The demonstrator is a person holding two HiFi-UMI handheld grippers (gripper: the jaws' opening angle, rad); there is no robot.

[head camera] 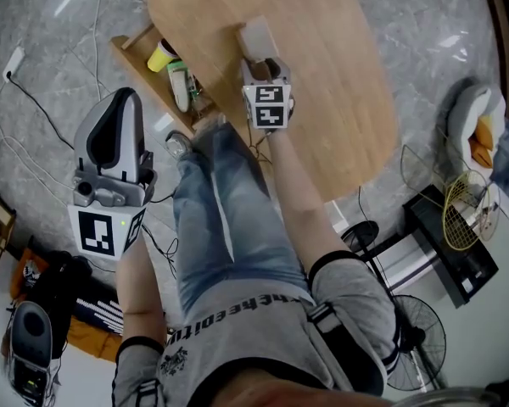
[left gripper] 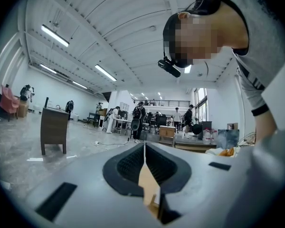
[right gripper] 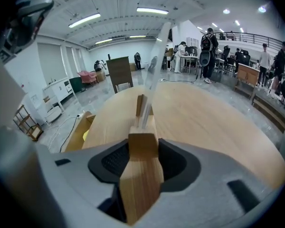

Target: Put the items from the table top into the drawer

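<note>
Jaws of right gripper clamp wooden block.

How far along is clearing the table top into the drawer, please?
Done: a yellow item and a bottle lie in the open drawer. In hand: the right gripper clamps a wooden stand on the table. Left: carrying it over; nothing else shows on the table.
</note>
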